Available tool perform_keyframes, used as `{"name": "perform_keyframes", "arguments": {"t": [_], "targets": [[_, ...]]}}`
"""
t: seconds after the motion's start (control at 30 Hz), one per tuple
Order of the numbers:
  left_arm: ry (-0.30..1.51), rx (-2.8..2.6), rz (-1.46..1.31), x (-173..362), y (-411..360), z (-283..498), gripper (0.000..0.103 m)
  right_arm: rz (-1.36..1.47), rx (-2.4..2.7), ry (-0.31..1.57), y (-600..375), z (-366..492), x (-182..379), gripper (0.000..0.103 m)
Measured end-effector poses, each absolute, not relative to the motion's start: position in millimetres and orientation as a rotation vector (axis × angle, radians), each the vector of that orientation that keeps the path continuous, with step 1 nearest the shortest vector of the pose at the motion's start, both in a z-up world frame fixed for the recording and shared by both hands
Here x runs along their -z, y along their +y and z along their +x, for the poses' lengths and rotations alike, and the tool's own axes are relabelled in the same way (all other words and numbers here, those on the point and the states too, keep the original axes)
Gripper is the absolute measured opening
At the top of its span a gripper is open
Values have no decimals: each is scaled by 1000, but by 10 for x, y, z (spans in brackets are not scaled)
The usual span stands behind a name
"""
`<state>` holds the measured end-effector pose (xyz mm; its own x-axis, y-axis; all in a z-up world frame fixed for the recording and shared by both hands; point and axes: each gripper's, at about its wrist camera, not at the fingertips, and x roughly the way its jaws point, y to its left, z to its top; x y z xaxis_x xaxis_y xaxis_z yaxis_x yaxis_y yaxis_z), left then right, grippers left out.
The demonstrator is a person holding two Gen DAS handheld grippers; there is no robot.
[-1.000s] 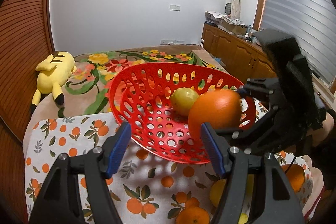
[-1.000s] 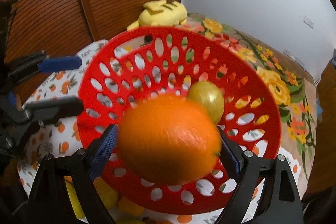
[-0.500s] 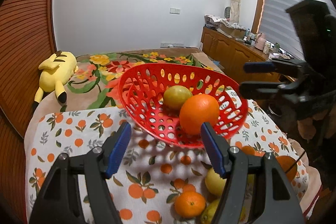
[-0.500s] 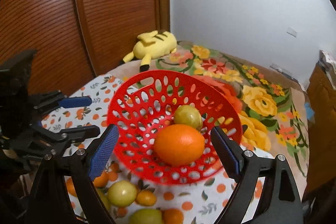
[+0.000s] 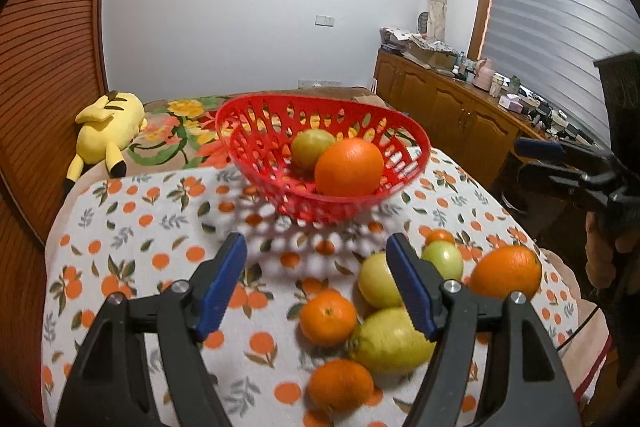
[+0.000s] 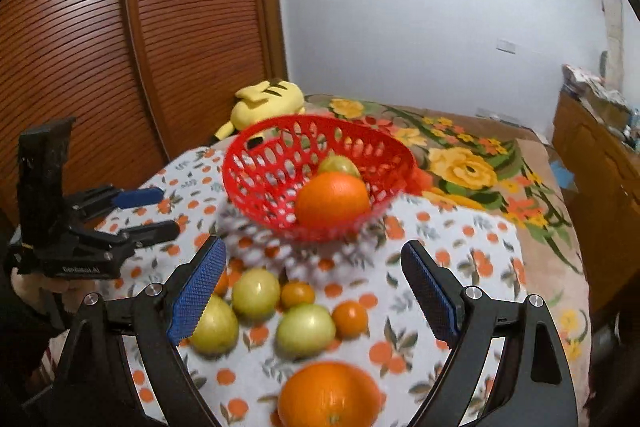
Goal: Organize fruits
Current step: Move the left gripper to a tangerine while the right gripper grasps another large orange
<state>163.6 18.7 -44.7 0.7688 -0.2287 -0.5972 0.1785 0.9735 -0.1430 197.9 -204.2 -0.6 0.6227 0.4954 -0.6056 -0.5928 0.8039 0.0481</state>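
Note:
A red perforated basket (image 5: 256, 147) (image 6: 256, 171) stands on the cloth-covered table and holds a large orange (image 5: 349, 167) (image 6: 333, 199) and a yellow-green fruit (image 5: 310, 147) (image 6: 338, 165). Loose on the cloth lie a large orange (image 5: 506, 271) (image 6: 328, 397), small oranges (image 5: 327, 317) (image 6: 350, 313), a lemon (image 5: 390, 341) and green-yellow fruits (image 5: 442, 259) (image 6: 306, 329). My left gripper (image 5: 316, 279) is open and empty, back from the basket and above the fruit pile. My right gripper (image 6: 314, 287) is open and empty above the loose fruits.
A yellow plush toy (image 5: 106, 133) (image 6: 266, 103) lies behind the table on a floral bedspread (image 6: 464, 167). A wooden slatted wall (image 6: 120, 27) is at the left, a wooden cabinet (image 5: 440, 111) at the right. The orange-print cloth (image 5: 132, 227) reaches the table edges.
The right gripper opened and let the large orange go into the basket, then drew back. Both grippers pulled away from the basket toward the loose fruits.

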Motion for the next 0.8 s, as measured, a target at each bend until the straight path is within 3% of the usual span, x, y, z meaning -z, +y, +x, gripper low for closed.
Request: {"name": "perform_keyframes", "arguments": {"t": [0.5, 0.8], "targets": [[689, 214, -63, 686, 20, 1210, 73, -132, -514, 676, -2298, 1555, 672, 100], [697, 206, -46, 748, 4, 1104, 73, -102, -499, 715, -2356, 1534, 877, 100]]}}
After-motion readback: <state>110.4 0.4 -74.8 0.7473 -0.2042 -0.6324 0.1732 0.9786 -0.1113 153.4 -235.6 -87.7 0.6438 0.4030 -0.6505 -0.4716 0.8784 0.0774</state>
